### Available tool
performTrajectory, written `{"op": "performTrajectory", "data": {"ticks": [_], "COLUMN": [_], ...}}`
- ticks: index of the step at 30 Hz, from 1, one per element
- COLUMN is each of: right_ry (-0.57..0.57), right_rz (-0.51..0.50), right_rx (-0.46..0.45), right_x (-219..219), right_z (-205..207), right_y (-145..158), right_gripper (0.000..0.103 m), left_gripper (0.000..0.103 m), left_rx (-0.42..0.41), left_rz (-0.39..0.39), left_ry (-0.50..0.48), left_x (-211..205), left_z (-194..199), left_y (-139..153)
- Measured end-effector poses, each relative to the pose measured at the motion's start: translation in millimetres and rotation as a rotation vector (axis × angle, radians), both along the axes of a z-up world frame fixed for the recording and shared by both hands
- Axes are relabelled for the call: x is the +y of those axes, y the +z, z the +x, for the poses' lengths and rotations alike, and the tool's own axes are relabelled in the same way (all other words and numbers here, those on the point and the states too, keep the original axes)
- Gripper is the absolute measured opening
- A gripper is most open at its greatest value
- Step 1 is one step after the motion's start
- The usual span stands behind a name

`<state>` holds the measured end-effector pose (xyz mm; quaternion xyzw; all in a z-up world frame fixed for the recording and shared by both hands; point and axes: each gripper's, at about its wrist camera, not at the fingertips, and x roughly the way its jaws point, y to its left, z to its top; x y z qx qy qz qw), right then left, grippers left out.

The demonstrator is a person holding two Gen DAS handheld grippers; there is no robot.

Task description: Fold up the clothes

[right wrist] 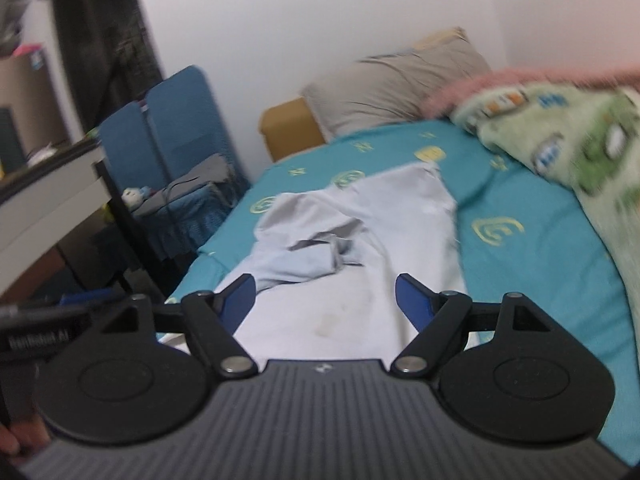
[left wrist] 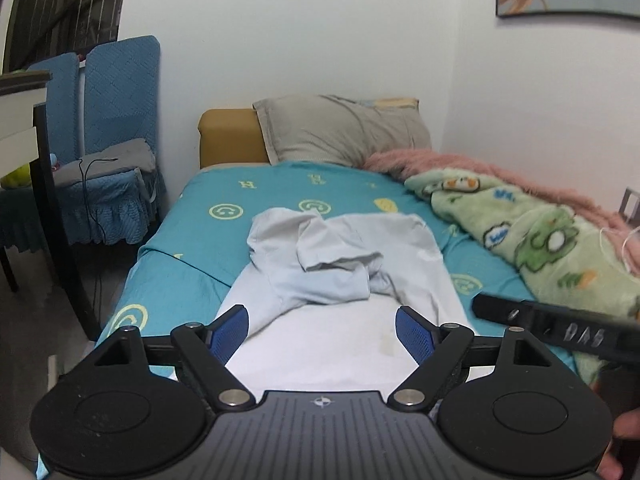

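A pale blue-white garment [left wrist: 340, 264] lies spread lengthwise on the teal bed sheet [left wrist: 208, 240], with a sleeve bunched across its middle. My left gripper [left wrist: 322, 334] hovers over the garment's near end, its blue pads wide apart and nothing between them. The right wrist view shows the same garment [right wrist: 360, 240], blurred. There my right gripper [right wrist: 324, 300] stands open above the near hem, also holding nothing. The right gripper's black body [left wrist: 560, 328] pokes into the left wrist view at the lower right.
A grey pillow [left wrist: 340, 128] and a mustard headboard [left wrist: 228, 136] stand at the far end. A green cartoon blanket [left wrist: 540, 236] over a pink fleece lines the bed's right side. Blue-covered chairs [left wrist: 112, 140] and a desk edge [left wrist: 20, 120] stand left of the bed.
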<state>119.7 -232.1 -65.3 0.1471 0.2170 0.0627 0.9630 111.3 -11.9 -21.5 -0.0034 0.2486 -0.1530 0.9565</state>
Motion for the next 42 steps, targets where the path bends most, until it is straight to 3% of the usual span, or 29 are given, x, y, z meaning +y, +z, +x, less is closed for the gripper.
{"op": "performTrajectory", "data": {"ticks": [4,7,9,11,15,17,18,19,20,21,24,28,34,39,42], "right_ry": [0.066,0.095,0.111,0.129,0.154,0.163,0.166,0.17,0.173,0.151,0.064,-0.079,-0.265,-0.272,-0.242], "right_rz": [-0.077,-0.138,-0.167,-0.255,-0.392,-0.524,-0.553,-0.58,-0.608,-0.586,-0.467,-0.33,-0.222,-0.224,-0.188], "right_rx": [0.036,0.071,0.103,0.111,0.121,0.165,0.194,0.223,0.252,0.262,0.225,0.154,0.151,0.19,0.169], "right_x": [23.5,41.2,55.2,73.6,102.4,117.5,119.5,121.2,123.0,119.2,97.1,55.8,-0.1,-5.0,-7.0], "right_z": [27.7,70.3,106.7,142.1,203.2,231.4,242.6,253.7,264.9,270.4,277.8,290.6,334.7,352.4,346.7], "right_y": [-5.4,-11.4,-17.2,-22.1,-35.7,-49.6,-55.2,-60.8,-66.5,-67.0,-56.4,-34.7,-31.0,-54.7,-58.0], "right_gripper": [0.079,0.073,0.071,0.07,0.068,0.066,0.057,0.038,0.027,0.011,0.004,0.004,0.004,0.004,0.006], "left_gripper": [0.083,0.083,0.084,0.084,0.084,0.084,0.084,0.085,0.085,0.085,0.085,0.085,0.085,0.085,0.085], "left_rx": [-0.003,0.03,0.007,0.009,0.07,0.09,0.091,0.088,0.099,0.115,0.137,0.131,0.129,0.148,0.147], "left_rz": [-0.038,-0.128,-0.112,-0.093,-0.169,-0.196,-0.206,-0.203,-0.192,-0.185,-0.217,-0.239,-0.21,-0.174,-0.135], "left_ry": [0.042,0.083,0.103,0.114,0.11,0.106,0.1,0.096,0.103,0.113,0.125,0.13,0.146,0.146,0.143], "left_x": [16.9,35.5,41.2,45.0,56.8,61.9,64.3,65.8,66.0,66.6,71.3,73.4,69.3,63.0,57.7], "left_z": [7.5,13.9,15.9,21.3,35.4,36.9,35.9,34.5,35.1,36.4,37.9,33.6,37.0,44.3,47.1], "left_y": [-2.0,-2.9,-4.7,-7.2,-14.6,-16.9,-18.7,-21.1,-23.2,-24.8,-27.2,-28.3,-36.4,-47.1,-51.9]}}
